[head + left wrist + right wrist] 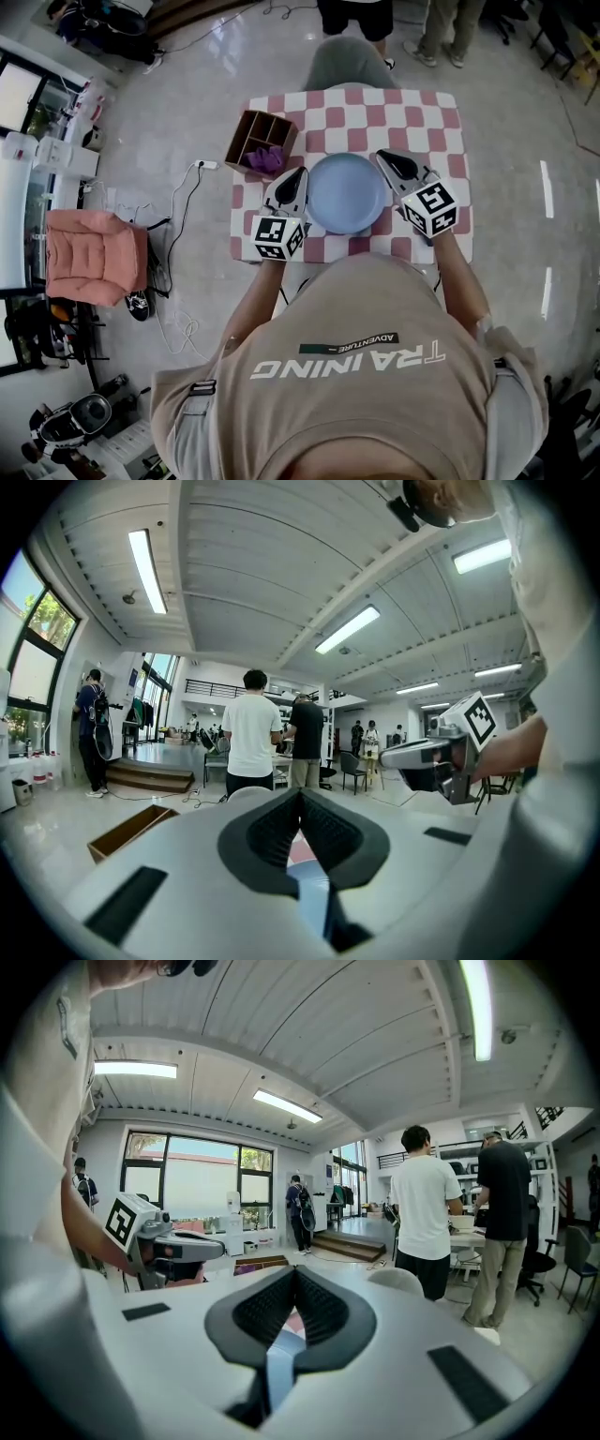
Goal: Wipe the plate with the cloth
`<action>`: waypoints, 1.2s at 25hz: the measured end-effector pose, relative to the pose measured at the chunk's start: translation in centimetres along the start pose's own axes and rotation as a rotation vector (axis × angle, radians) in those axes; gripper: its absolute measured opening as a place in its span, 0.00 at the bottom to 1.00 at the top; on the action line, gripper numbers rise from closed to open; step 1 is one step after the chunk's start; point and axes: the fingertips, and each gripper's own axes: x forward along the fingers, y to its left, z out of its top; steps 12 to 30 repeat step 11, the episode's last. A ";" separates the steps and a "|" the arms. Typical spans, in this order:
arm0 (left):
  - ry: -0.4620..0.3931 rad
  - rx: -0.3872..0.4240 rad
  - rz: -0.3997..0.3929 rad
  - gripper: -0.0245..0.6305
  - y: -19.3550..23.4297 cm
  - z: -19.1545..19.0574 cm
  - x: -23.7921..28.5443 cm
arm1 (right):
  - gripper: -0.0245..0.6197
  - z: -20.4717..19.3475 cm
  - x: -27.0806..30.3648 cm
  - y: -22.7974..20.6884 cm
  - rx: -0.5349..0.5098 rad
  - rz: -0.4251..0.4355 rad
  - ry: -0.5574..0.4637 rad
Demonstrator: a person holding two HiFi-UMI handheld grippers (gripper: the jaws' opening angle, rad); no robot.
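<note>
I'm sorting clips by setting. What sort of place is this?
Likely an open lab or workshop hall: strip lights on the ceiling, cables trailing over a glossy floor, an office chair.

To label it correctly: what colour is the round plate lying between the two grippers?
Plain light blue. The round plate shows best in the head view.
</note>
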 end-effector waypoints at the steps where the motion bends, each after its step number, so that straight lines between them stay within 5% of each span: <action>1: 0.001 -0.002 0.001 0.06 0.1 0.0 -0.1 | 0.07 -0.1 0.1 0.2 0.001 0.003 0.002; 30: -0.028 -0.040 0.033 0.06 1.3 0.5 -0.4 | 0.07 -0.9 0.9 0.4 0.005 0.009 0.018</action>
